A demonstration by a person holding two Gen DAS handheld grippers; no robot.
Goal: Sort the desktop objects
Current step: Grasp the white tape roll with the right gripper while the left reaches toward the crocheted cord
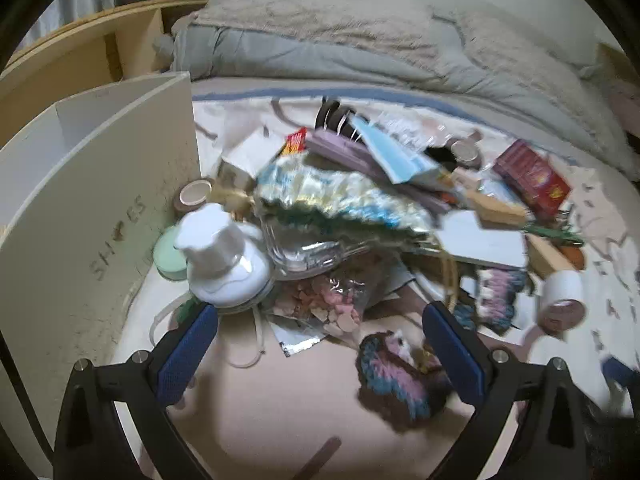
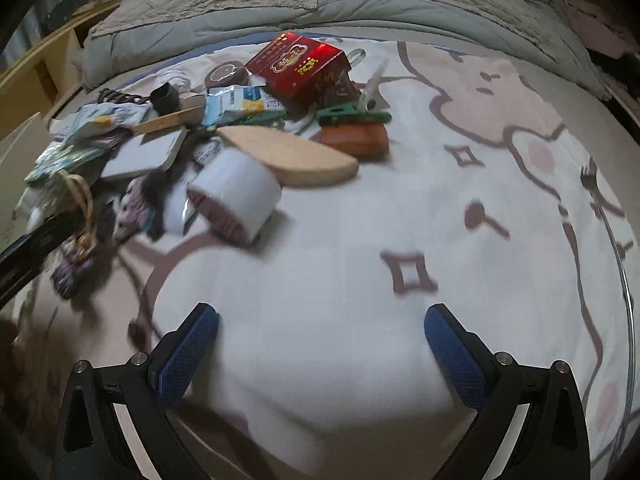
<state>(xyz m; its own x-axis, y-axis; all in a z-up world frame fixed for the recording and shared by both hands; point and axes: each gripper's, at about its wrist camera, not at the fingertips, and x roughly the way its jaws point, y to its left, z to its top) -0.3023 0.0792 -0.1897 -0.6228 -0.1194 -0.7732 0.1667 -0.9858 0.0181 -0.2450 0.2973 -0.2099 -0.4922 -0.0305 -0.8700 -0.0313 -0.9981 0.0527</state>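
Bare sheet (image 2: 340, 280) right of the clutter pile (image 1: 352, 208); white box (image 1: 100, 200) walling its left.

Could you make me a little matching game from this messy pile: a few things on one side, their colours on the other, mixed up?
Things:
1. box
2. tape roll
3. paddle
4. round tin

Colours:
A. pale green
B. red with gold print
C. plain light wood
D. white outside

Pairs: 1-B, 2-D, 3-C, 4-A

The tin shows only in the left view, beside a white bottle.
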